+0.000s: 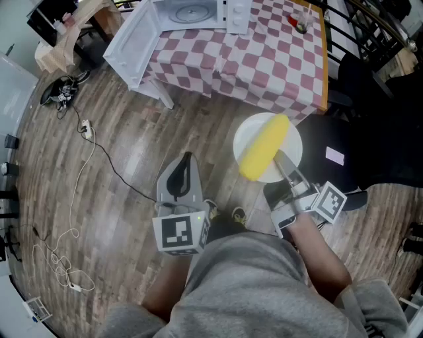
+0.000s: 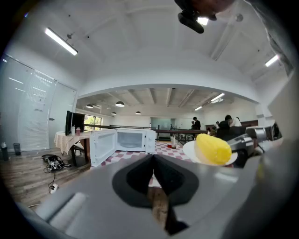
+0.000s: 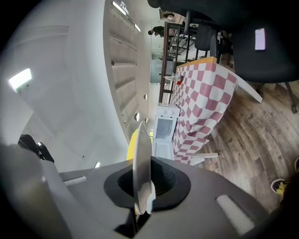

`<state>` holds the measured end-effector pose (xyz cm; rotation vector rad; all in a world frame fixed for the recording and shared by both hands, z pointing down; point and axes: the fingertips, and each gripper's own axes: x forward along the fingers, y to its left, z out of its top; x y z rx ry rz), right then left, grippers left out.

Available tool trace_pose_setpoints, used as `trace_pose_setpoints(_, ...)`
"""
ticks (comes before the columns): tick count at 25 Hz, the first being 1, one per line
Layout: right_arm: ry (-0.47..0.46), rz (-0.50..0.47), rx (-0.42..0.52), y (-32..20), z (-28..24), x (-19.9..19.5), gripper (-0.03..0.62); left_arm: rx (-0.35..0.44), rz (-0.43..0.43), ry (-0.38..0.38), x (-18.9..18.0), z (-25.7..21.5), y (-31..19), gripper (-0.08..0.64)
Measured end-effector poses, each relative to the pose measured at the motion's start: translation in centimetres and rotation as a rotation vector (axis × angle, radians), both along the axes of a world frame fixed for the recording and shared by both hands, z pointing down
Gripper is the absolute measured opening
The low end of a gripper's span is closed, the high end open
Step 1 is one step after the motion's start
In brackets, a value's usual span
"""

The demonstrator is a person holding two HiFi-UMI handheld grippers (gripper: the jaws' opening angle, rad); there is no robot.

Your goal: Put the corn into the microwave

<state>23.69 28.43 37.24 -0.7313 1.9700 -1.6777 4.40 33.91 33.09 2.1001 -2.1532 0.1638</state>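
Observation:
A yellow corn cob (image 1: 264, 146) lies on a white plate (image 1: 294, 146), which hangs over the wooden floor in front of the table. My right gripper (image 1: 283, 165) is shut on the plate's near rim. In the right gripper view the plate (image 3: 142, 158) stands edge-on between the jaws, with a strip of the corn (image 3: 132, 142) behind it. The white microwave (image 1: 192, 13) stands on the checkered table (image 1: 264, 59) with its door (image 1: 135, 39) swung wide open. My left gripper (image 1: 186, 158) is shut on nothing, left of the plate. From it I see the microwave (image 2: 133, 140) and the corn (image 2: 212, 148).
Cables (image 1: 86, 152) trail over the floor at the left. A black chair (image 1: 377, 132) stands right of the plate. A small cup with something red (image 1: 301, 20) sits on the table's far right. People stand far back in the room (image 2: 229, 123).

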Motion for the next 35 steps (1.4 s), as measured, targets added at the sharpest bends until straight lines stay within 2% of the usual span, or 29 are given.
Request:
trace_pose_setpoints(4,0.009,0.006,0.032,-0.4,-0.7,1.0,0.006,0.015,0.012,0.002,1.1,-0.6,-0.6,0.009)
trace_pose_setpoints(13,-0.002,-0.001,0.043,0.3,-0.9,2.2,0.006,0.027,0.005,-0.014,2.5,-1.2,-0.1,0.009)
trace_pose_setpoints(20,0.004,-0.023,0.065,1.0,-1.0,3.3,0.006,0.027,-0.021,-0.027,3.2,-1.5,0.8,0.009)
trace_pose_setpoints(35,-0.024,-0.088,0.119,3.2,-1.2,5.3,0.006,0.049,-0.039,-0.050,7.1,-1.9,3.3,0.009)
